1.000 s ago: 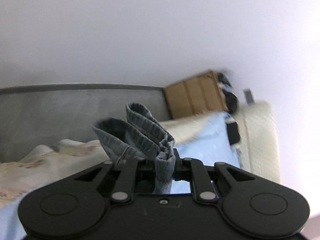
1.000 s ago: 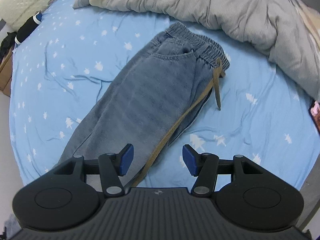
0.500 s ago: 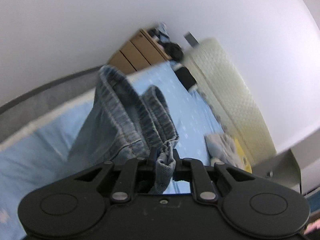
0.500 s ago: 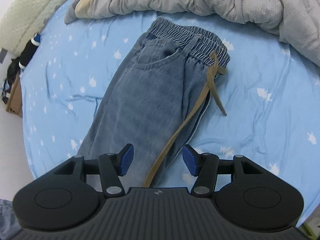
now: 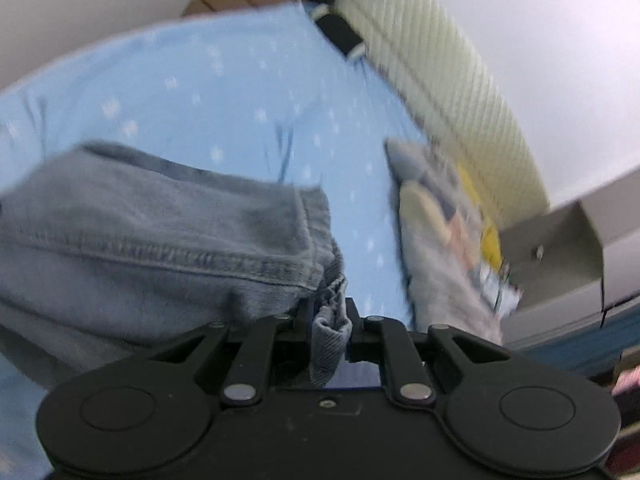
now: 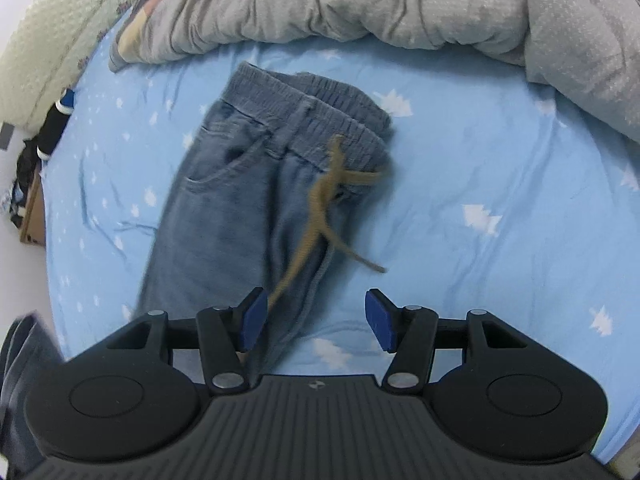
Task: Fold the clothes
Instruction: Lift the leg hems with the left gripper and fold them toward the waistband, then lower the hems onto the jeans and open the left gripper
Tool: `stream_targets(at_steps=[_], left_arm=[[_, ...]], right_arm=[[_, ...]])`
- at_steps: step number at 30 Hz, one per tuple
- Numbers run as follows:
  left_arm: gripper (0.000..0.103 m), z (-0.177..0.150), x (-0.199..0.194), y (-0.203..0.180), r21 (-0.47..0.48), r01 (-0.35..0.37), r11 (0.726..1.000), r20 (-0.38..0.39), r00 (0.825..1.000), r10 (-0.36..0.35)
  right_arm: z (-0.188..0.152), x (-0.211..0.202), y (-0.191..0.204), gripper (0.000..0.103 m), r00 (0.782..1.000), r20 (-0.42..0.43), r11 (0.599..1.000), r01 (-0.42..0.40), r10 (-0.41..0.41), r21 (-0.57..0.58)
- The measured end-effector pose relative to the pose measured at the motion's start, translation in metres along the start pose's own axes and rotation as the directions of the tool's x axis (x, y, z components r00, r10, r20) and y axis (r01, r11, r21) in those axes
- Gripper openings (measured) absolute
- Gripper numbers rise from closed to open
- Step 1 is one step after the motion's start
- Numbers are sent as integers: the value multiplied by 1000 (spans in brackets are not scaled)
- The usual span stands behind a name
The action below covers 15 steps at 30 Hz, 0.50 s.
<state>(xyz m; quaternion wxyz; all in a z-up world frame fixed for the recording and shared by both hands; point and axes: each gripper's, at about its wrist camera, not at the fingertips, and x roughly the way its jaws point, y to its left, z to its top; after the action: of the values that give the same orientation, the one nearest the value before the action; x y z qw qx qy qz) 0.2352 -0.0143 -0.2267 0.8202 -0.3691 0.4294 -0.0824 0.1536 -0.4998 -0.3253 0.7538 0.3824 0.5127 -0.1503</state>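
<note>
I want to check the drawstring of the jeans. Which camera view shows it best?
The right wrist view: the tan drawstring trails from the waistband down the jeans, in front of the open right gripper. The left wrist view shows only blurred denim in the shut left gripper, no drawstring.

The jeans (image 6: 224, 208) are faded blue denim with a tan drawstring (image 6: 320, 204), lying on a light blue sheet (image 6: 500, 184) scattered with small white tree shapes. A grey quilt (image 6: 360, 0) is bunched above them, beside a pale cream, diamond-textured headboard (image 6: 52, 36). The right gripper (image 6: 316, 316) is black with blue pads (image 6: 254, 316).
</note>
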Motion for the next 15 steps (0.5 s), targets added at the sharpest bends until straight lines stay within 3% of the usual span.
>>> stream_targets(at_steps=[3,6,10,13,15], left_arm=[[12,-31,37,-4,44,-26,999,-84,996,30],[13,-59,73,0,92,-66,994,-174,981,81],[15,-72,97,9,137,-102,985,-243,961,133],[31,-73,96,9,109,-66,992,-315,944,97],[37,-71,99,7,87,-18,996,-397,917,52]], right_arm=[[-4,3,-10,57,1000,-19,1000,0,0,-28],[-9,8,-12,57,999,-34,997,-13,11,-77],[-16,15,0,57,999,-47,980,-31,22,-195],[-20,15,11,57,993,-73,966,-104,89,-235],[-22,16,22,57,990,-83,955,-136,118,-263]])
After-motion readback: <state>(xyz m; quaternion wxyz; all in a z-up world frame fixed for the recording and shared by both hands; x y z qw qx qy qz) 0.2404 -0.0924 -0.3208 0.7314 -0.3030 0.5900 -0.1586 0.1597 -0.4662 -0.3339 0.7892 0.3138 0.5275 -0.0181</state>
